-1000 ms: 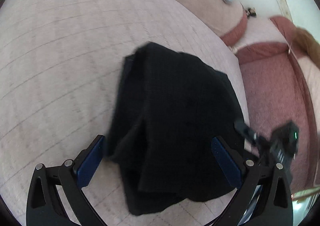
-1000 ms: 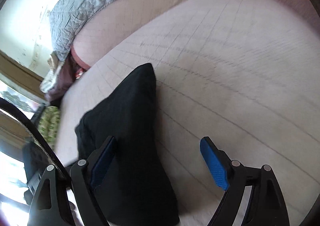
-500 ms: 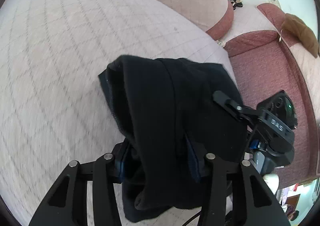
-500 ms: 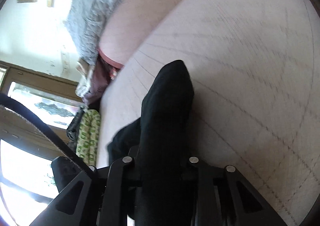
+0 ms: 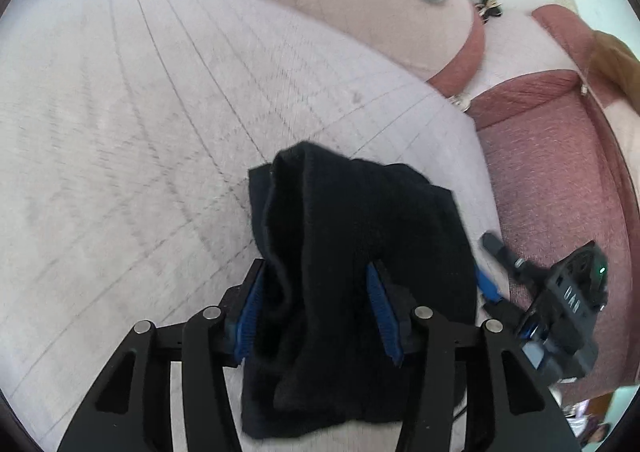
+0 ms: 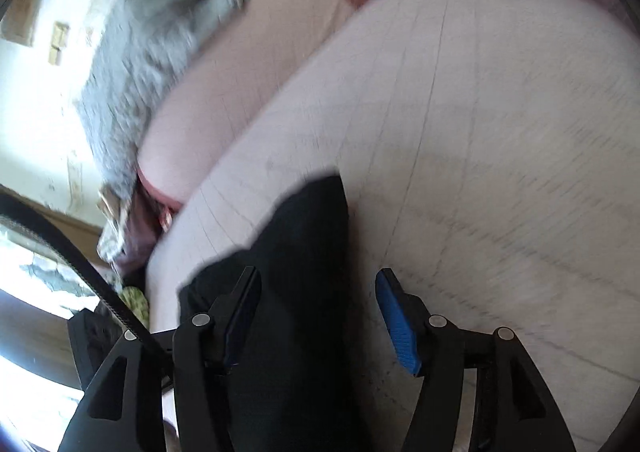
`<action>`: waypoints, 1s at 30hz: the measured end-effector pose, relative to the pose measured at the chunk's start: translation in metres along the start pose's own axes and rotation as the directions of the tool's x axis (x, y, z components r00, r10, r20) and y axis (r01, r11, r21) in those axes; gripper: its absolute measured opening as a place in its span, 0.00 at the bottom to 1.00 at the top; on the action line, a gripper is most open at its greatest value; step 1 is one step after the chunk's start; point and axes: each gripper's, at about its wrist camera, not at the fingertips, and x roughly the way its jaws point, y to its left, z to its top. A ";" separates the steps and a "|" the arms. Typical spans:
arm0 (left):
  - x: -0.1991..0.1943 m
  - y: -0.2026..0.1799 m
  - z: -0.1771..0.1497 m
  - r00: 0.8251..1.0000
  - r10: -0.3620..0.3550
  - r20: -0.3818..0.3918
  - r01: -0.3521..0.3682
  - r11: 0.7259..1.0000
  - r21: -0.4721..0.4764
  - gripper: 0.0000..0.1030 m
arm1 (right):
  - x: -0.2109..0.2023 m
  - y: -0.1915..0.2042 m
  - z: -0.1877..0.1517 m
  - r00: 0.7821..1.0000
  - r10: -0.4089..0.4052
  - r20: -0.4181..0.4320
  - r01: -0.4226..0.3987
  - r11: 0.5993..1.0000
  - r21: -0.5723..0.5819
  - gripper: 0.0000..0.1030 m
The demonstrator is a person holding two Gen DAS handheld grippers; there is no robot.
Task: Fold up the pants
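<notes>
Blue rubber pads line both grippers, and black cloth sits between each pair. Through the left wrist camera, the left gripper (image 5: 316, 304) has its fingers partly drawn in around a thick bunch of the pants (image 5: 352, 252); the cloth fills the gap and both pads seem to press it, so this reads as a pinch, though blur keeps it from being certain. From that grip the black bundle runs forward and a little right, ending in a rounded folded edge on the pale quilted bed (image 5: 140, 111); more cloth sags below the fingers toward the camera. The right gripper (image 5: 490, 284) shows at the bundle's right side, close by, one blue pad peeking from under the cloth. Through the right wrist camera, the right gripper (image 6: 320, 312) is spread: the pants (image 6: 304, 252) lie against its left finger, while the right pad (image 6: 398, 326) stands apart from the cloth with bare bed (image 6: 480, 131) showing between. The bundle's long axis runs straight ahead from both grippers, away from the person. Judging from this, the pants are already folded small, and the left gripper has the firmer hold for the next move. A grey blanket (image 6: 152, 51) lies well apart on a second bed.
</notes>
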 end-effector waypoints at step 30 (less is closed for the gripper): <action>-0.062 -0.020 -0.011 0.992 0.022 0.124 -0.033 0.995 0.092 0.73 | -0.043 0.017 -0.052 0.997 0.054 0.061 -0.047 0.992 -0.113 0.72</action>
